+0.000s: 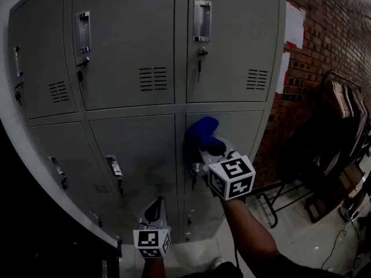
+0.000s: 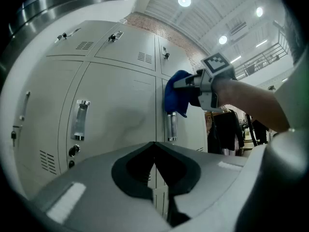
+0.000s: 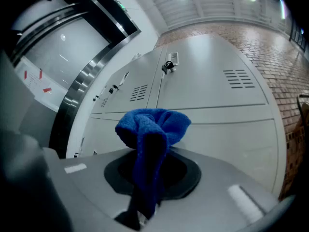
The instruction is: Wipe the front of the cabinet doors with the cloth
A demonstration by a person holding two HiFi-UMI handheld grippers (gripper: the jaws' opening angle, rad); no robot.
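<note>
A grey metal locker cabinet (image 1: 127, 62) with several doors fills the head view. My right gripper (image 1: 204, 149) is shut on a blue cloth (image 1: 199, 133), which bunches against the upper left part of the middle-row right door (image 1: 243, 129), above its handle. In the right gripper view the blue cloth (image 3: 149, 134) sticks out between the jaws toward the doors. The left gripper (image 1: 153, 211) hangs low before the bottom-row doors, jaws shut and empty. From the left gripper view, the cloth (image 2: 176, 93) and right gripper (image 2: 188, 83) show up against the door.
A brick wall (image 1: 330, 33) runs along the right of the cabinet. A dark rack with hanging clothes (image 1: 339, 126) stands at the right on the pale floor (image 1: 295, 236). Door handles (image 1: 202, 21) and key locks (image 1: 200, 54) protrude from the doors.
</note>
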